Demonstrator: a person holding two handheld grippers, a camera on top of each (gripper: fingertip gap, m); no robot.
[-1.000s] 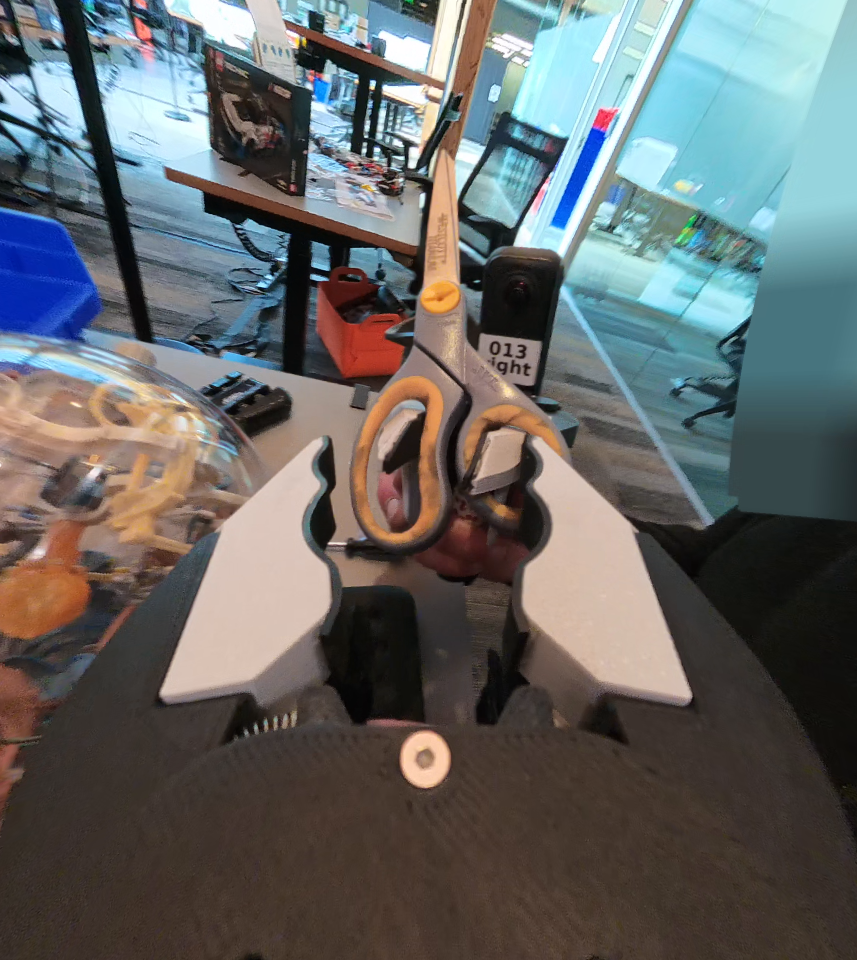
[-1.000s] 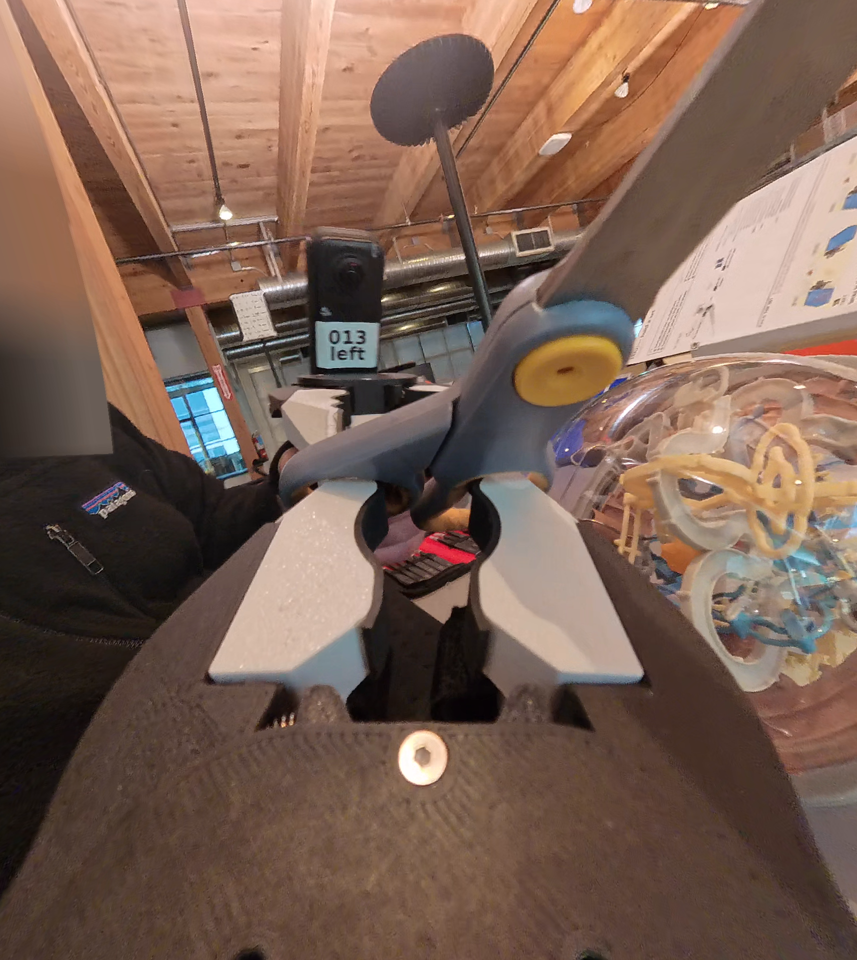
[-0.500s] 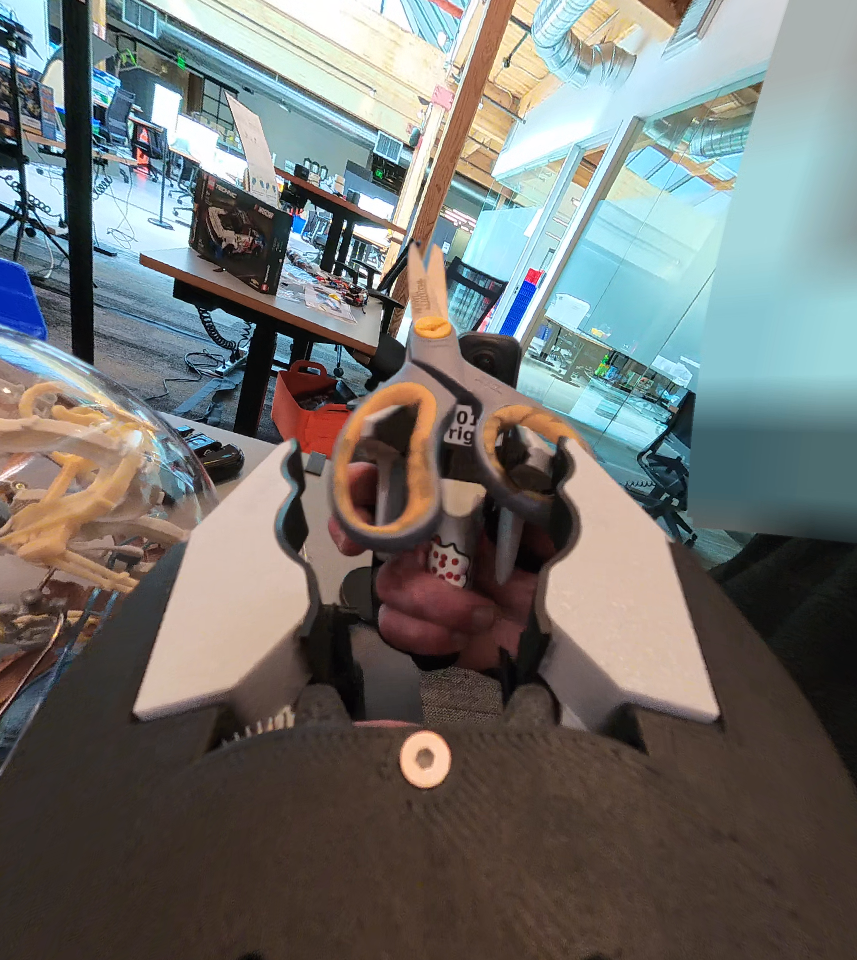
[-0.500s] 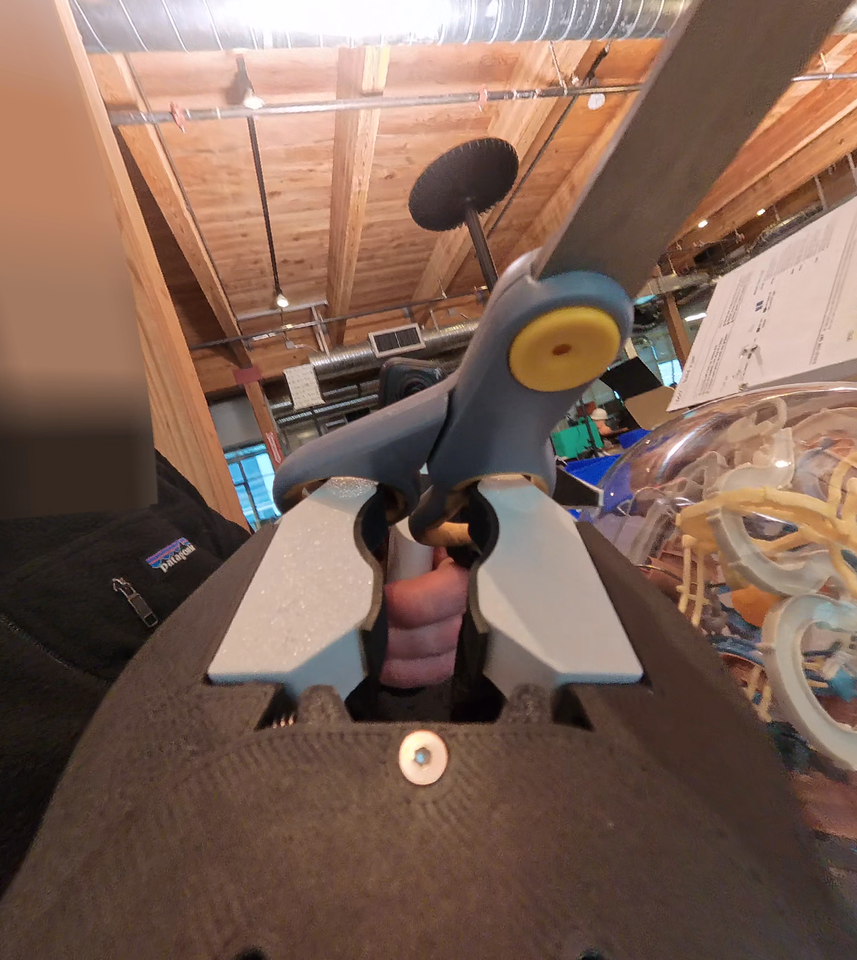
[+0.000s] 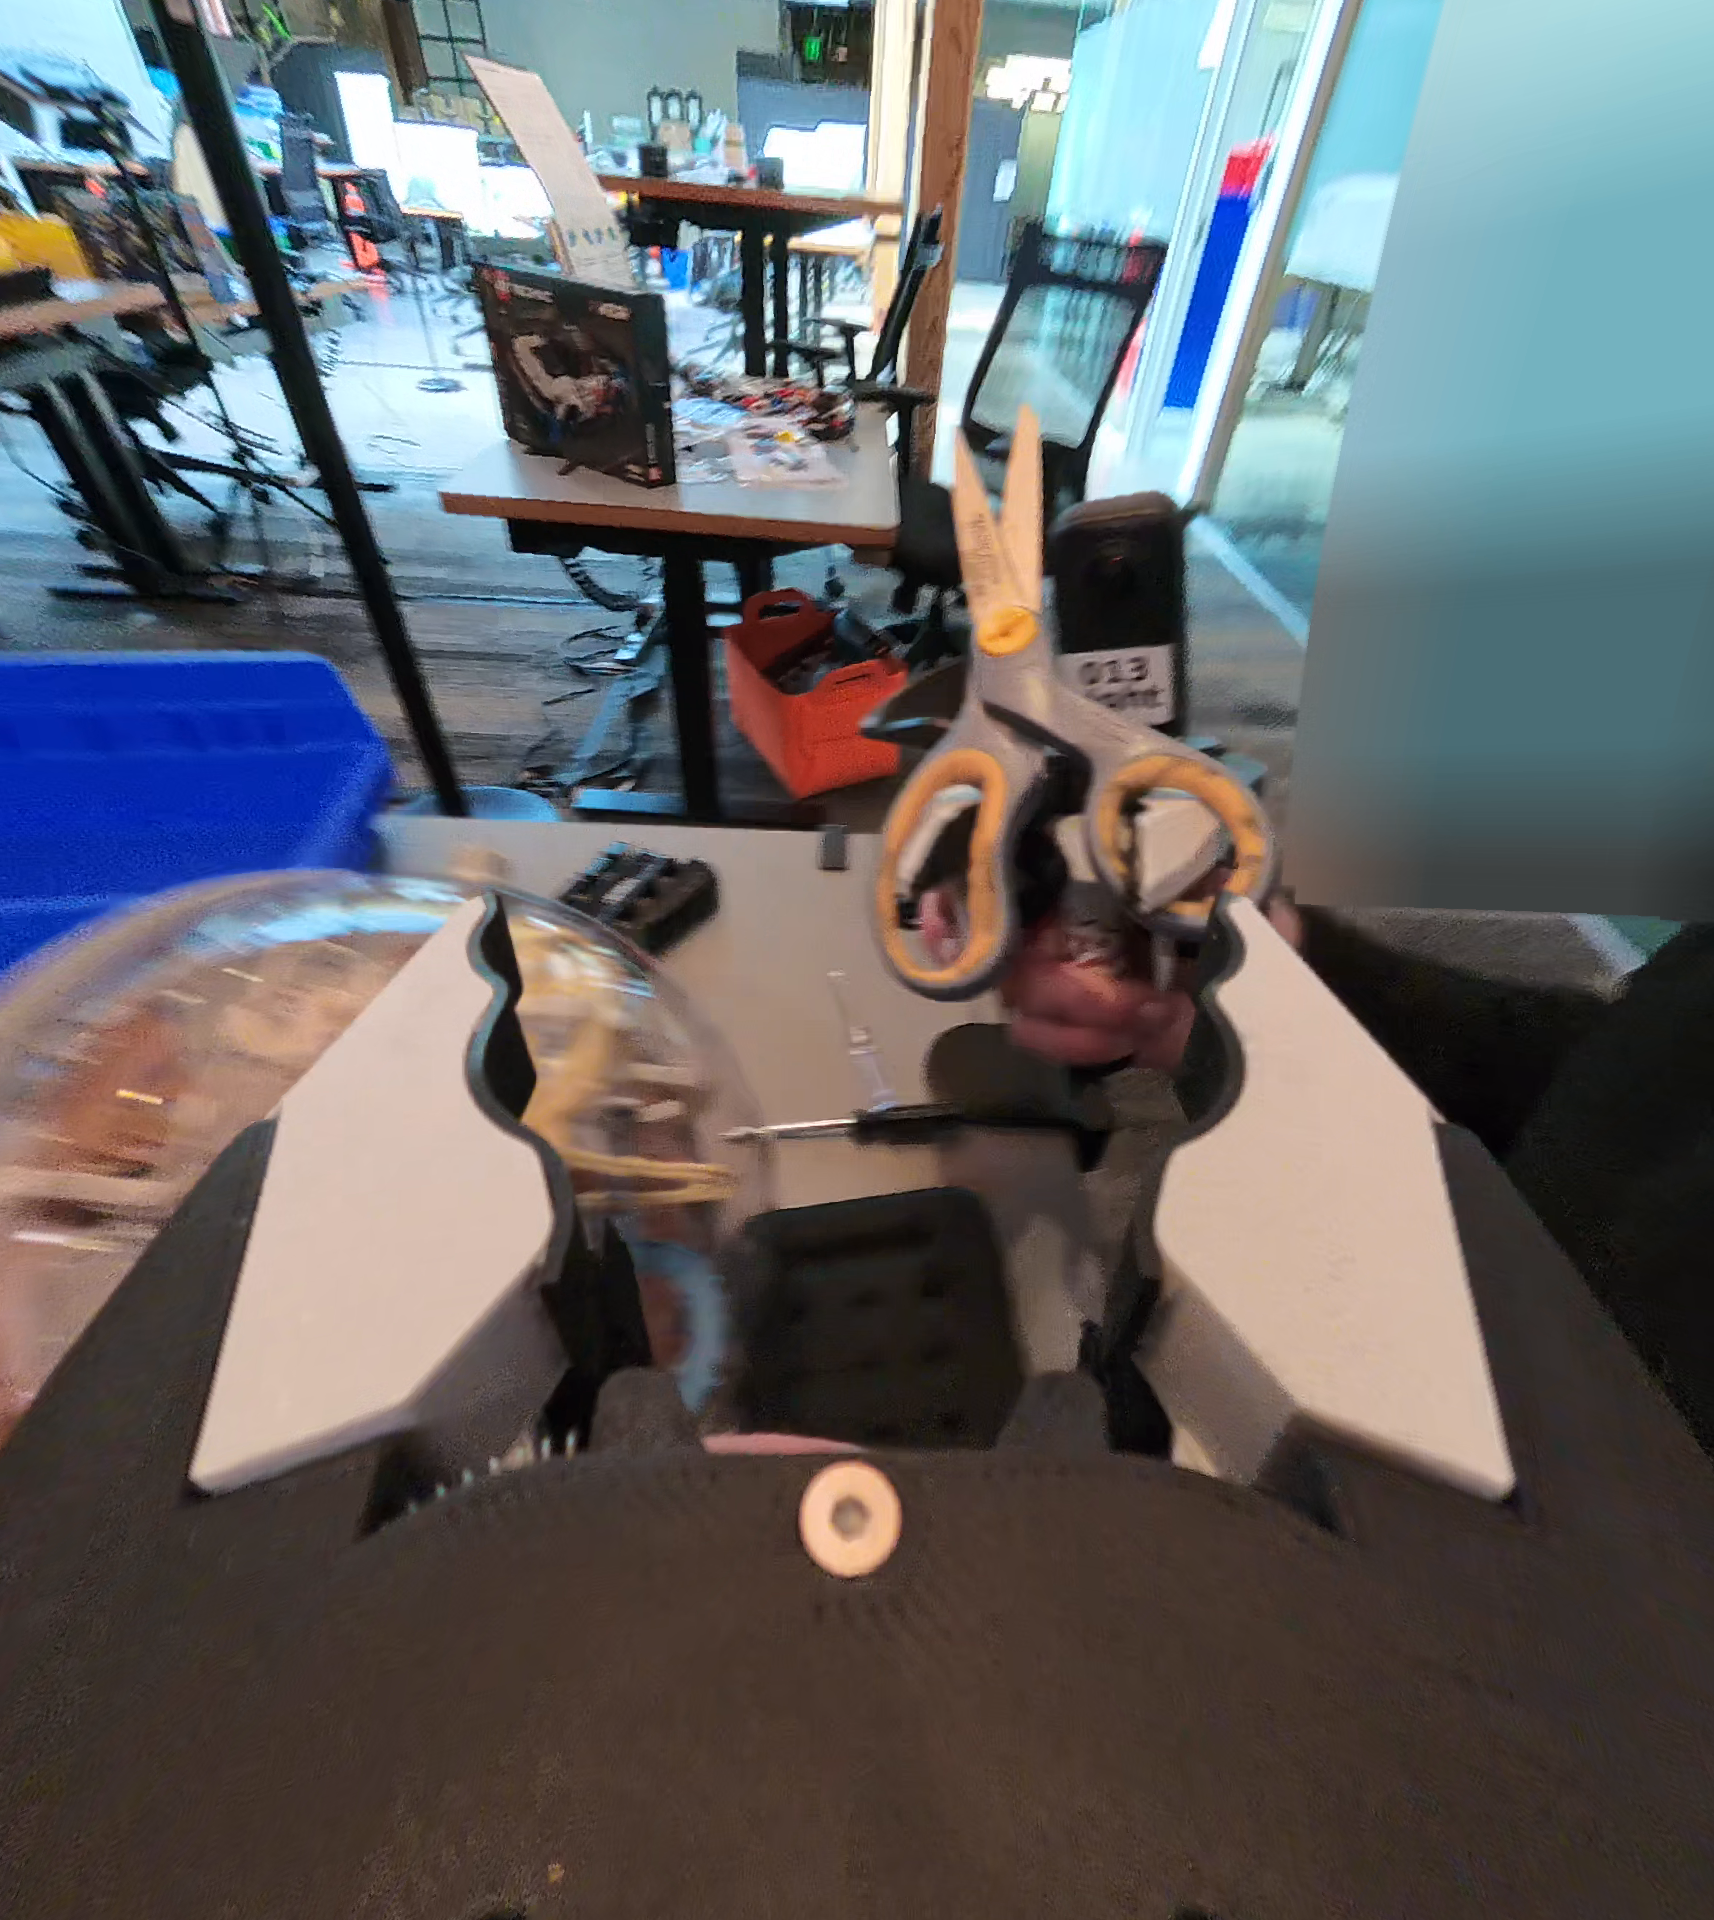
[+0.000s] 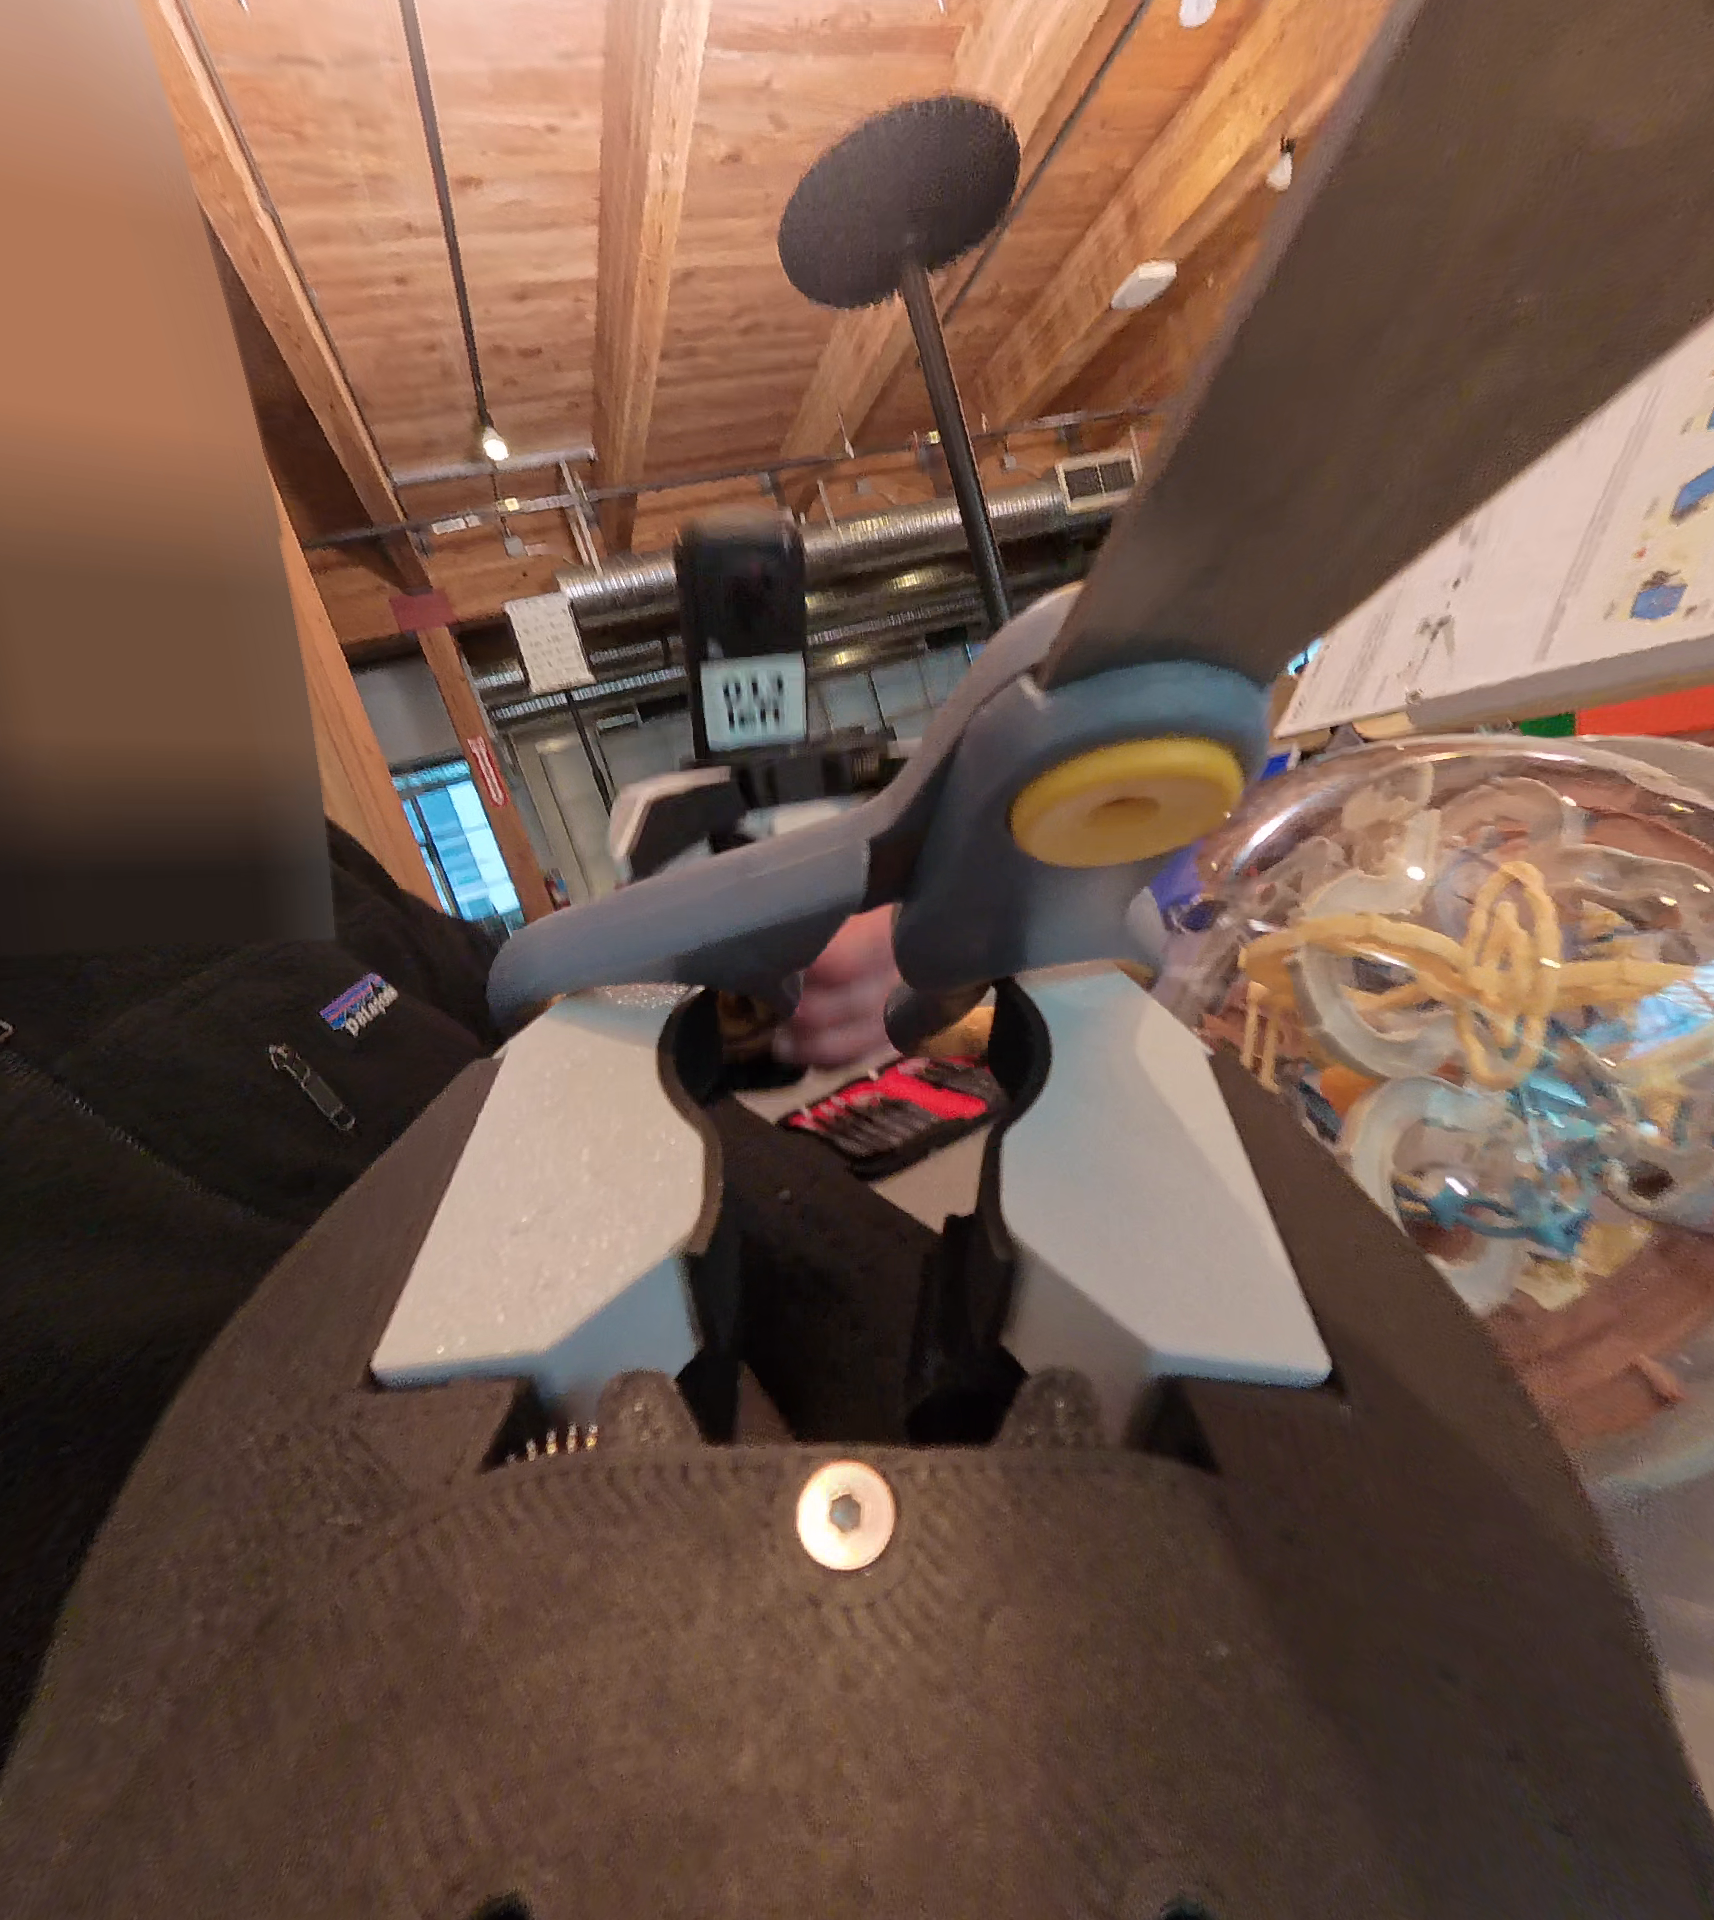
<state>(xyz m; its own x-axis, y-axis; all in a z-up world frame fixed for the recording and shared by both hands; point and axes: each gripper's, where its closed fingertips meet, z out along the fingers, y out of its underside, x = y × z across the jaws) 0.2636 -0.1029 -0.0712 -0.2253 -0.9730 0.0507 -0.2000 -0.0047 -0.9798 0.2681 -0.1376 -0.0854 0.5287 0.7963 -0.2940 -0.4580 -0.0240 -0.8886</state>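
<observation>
Scissors (image 5: pixel 1035 769) with grey-and-yellow handles stand blades-up in the right gripper (image 6: pixel 848 1023), whose fingers pinch the handle loops; in the left wrist view they hang above the grey table (image 5: pixel 791 966), blades slightly parted. Left gripper (image 5: pixel 853 997) is spread wide and empty, apart from the scissors, with a clear maze ball (image 5: pixel 261 1049) just beside its left finger. A screwdriver (image 5: pixel 894 1122) and a black bit case (image 5: pixel 640 894) lie on the table. Only the right gripper has hold of the scissors; nothing shows any cutting.

Black gripper (image 5: pixel 853 1018), pale grey fingers (image 5: pixel 385 1195)
</observation>
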